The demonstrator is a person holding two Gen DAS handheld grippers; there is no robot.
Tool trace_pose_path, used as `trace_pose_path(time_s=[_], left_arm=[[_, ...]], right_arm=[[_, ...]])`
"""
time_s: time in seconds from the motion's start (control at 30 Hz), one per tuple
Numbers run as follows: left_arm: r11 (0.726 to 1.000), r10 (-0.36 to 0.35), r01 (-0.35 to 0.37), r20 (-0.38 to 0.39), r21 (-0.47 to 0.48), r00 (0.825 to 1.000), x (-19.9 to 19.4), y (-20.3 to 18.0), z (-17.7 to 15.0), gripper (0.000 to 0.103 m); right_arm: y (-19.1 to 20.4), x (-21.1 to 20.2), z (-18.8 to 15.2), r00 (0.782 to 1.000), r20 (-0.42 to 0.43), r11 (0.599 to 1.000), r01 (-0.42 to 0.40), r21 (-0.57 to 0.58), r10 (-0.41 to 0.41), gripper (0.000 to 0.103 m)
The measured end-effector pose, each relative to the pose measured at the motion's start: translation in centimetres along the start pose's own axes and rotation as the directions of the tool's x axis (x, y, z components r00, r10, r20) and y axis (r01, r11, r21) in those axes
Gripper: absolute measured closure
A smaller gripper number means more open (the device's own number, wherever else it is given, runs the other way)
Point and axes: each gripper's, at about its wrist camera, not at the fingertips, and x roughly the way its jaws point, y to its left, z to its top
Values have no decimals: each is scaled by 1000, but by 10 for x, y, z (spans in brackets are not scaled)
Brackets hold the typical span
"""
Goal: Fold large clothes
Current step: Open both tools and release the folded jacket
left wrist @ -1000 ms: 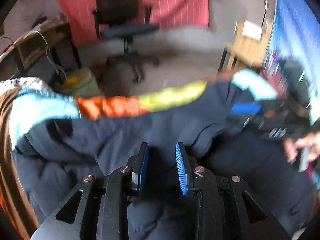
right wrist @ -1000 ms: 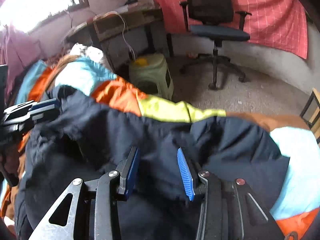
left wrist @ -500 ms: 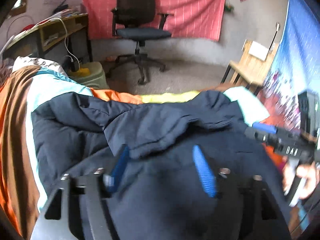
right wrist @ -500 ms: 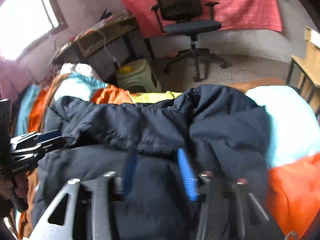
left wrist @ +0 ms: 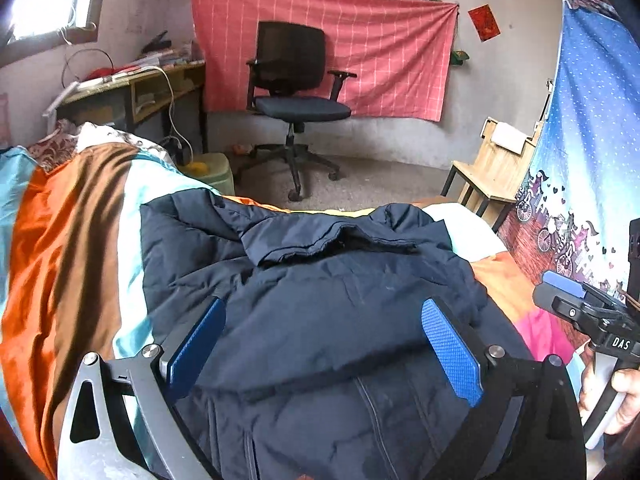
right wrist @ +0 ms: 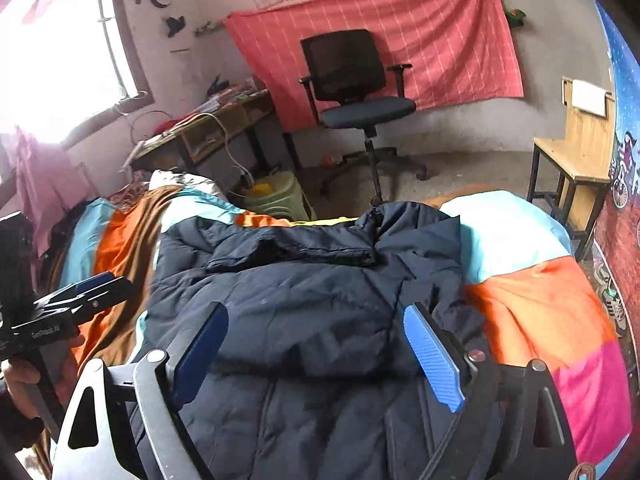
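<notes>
Here, padded navy-blue winter jacket [left wrist: 328, 304] lying folded over on the striped multicoloured bedspread [left wrist: 68, 248], left gripper [left wrist: 324, 344] pitched downward above it, blue-padded jaws opening, nothing between them, right gripper [right wrist: 316, 354] likewise angled down, jaws opening, empty, each handle held in a hand [left wrist: 618, 396].

jacket [left wrist: 320, 300] bulks ahead, bedspread [left wrist: 72, 240] flanks free

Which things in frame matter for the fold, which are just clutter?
Job:
- navy jacket, lying on the striped bedspread
- left gripper, jaws opening, nothing clamped
- right gripper, jaws opening, nothing clamped

Clutter:
- office chair
- desk
- wooden chair
- green stool
</notes>
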Motion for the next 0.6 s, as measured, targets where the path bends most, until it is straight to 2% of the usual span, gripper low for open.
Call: trace_pose_path(time_s=[0.27,0.6], left_arm=[[998,55,-55,19,-16,998,-36,-16,-46,7],[993,119,-119,37,14,992,-83,-42,-108,7]], right_arm=[[12,-28,-35,997,-1,996,-72,-48,72,11],[19,-56,-81,989,-101,968,-131,-213,111,10]])
